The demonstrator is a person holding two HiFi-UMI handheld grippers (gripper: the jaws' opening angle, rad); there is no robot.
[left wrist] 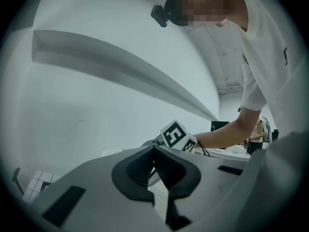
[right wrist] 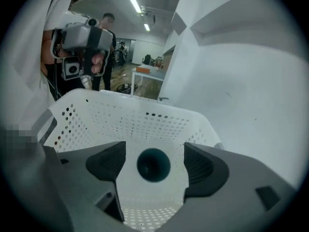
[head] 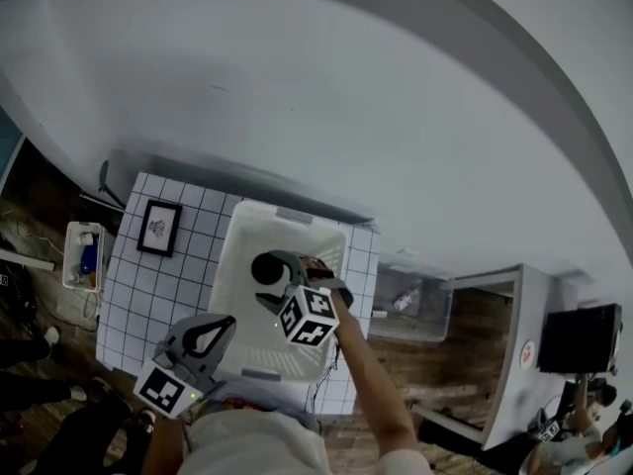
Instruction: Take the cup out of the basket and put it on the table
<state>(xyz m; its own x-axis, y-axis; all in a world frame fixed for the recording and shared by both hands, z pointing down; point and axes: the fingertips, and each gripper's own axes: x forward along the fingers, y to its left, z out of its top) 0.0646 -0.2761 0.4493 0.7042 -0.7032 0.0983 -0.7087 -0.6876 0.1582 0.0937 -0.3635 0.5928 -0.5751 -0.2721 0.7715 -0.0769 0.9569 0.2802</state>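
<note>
Right tongs [right wrist: 154, 148] spread above round dark cup [right wrist: 153, 166] in perforated basket [right wrist: 130, 120] — left tongs [left wrist: 154, 151] together

A workroom of the office or lab kind is shown. A plain white wall [head: 326, 87] is seen behind a small table covered with a white, black-gridded cloth [head: 148, 305], on which a white perforated plastic basket [head: 233, 255] and a black-framed picture [head: 159, 228] are laid out. Clear plastic storage boxes [head: 410, 305] are set on the brown wooden floor [head: 440, 359] beside it. A dark flat monitor [head: 582, 336] is stood by a white desk [head: 509, 364]. In the right gripper view, long ceiling strip lights [right wrist: 136, 5], another white table [right wrist: 147, 73] and a standing person [right wrist: 110, 47] are seen across an open room.
</note>
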